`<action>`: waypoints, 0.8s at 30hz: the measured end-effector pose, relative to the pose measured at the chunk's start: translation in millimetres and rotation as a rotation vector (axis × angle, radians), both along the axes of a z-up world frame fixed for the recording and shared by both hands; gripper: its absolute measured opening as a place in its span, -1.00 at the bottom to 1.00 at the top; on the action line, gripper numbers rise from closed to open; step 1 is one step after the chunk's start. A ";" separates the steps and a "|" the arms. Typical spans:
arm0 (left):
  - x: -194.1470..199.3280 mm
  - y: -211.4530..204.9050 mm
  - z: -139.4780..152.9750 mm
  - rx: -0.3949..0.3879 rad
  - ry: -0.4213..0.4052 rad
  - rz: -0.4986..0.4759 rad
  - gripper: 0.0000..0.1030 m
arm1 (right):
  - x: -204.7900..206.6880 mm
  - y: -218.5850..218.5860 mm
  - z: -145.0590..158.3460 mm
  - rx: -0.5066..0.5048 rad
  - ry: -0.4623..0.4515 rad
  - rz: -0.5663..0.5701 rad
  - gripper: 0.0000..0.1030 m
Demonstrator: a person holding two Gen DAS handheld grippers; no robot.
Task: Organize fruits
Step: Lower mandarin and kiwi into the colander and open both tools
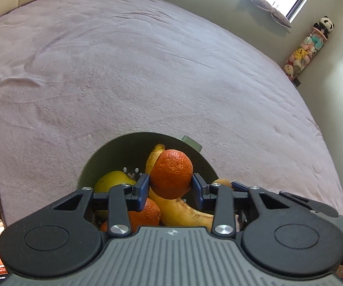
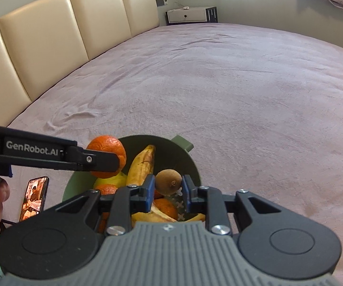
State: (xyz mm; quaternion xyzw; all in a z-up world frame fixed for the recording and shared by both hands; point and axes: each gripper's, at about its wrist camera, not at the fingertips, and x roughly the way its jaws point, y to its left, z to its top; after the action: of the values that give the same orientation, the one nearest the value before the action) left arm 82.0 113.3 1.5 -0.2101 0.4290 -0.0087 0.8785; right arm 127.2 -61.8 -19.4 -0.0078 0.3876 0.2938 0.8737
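Note:
A dark green bowl point(image 1: 123, 150) sits on the bed and holds a banana point(image 1: 178, 211), a yellow fruit point(image 1: 111, 181) and oranges. My left gripper point(image 1: 170, 186) is shut on an orange point(image 1: 171, 174) and holds it above the bowl. The right wrist view shows that orange point(image 2: 107, 146) at the bowl's point(image 2: 183, 157) left rim, with the left gripper reaching in from the left. My right gripper point(image 2: 167, 188) is shut on a brown kiwi point(image 2: 167, 182) over the bowl. A banana point(image 2: 141, 164) lies under it.
The pink bedspread point(image 1: 147, 71) stretches far ahead. A lit phone point(image 2: 34, 196) lies left of the bowl. A cream headboard point(image 2: 52, 35) runs along the left. A white nightstand point(image 2: 186, 15) and the window wall stand at the back.

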 end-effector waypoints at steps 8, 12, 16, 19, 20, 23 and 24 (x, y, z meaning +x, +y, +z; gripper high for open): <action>27.2 -14.1 -12.0 -0.077 0.012 -0.074 -0.17 | 8.3 -8.4 1.0 -0.033 -0.030 -0.054 -0.58; 37.6 -19.7 -24.5 -0.078 0.051 -0.107 -0.17 | 11.7 -16.4 0.7 -0.067 -0.059 -0.089 -0.58; 44.9 -25.6 -34.3 -0.032 0.099 -0.113 -0.17 | 15.7 -18.8 -5.1 -0.077 -0.039 -0.086 -0.58; 46.8 -26.8 -34.4 -0.015 0.110 -0.128 -0.16 | 16.8 -17.3 -10.1 -0.083 -0.031 -0.079 -0.58; 47.3 -27.5 -34.1 -0.011 0.114 -0.131 -0.16 | 17.4 -17.6 -10.5 -0.087 -0.032 -0.080 -0.58; 48.7 -29.1 -33.3 -0.007 0.113 -0.134 -0.16 | 19.9 -18.9 -11.3 -0.106 -0.031 -0.092 -0.58; 49.8 -30.0 -33.6 -0.010 0.114 -0.141 -0.17 | 20.7 -19.4 -12.2 -0.107 -0.028 -0.096 -0.58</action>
State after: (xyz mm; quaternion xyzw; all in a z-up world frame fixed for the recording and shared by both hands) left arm 131.8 83.3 -32.2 -0.1839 0.4921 -0.0608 0.8487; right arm 147.9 -81.2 -31.6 -0.0401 0.3906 0.2301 0.8904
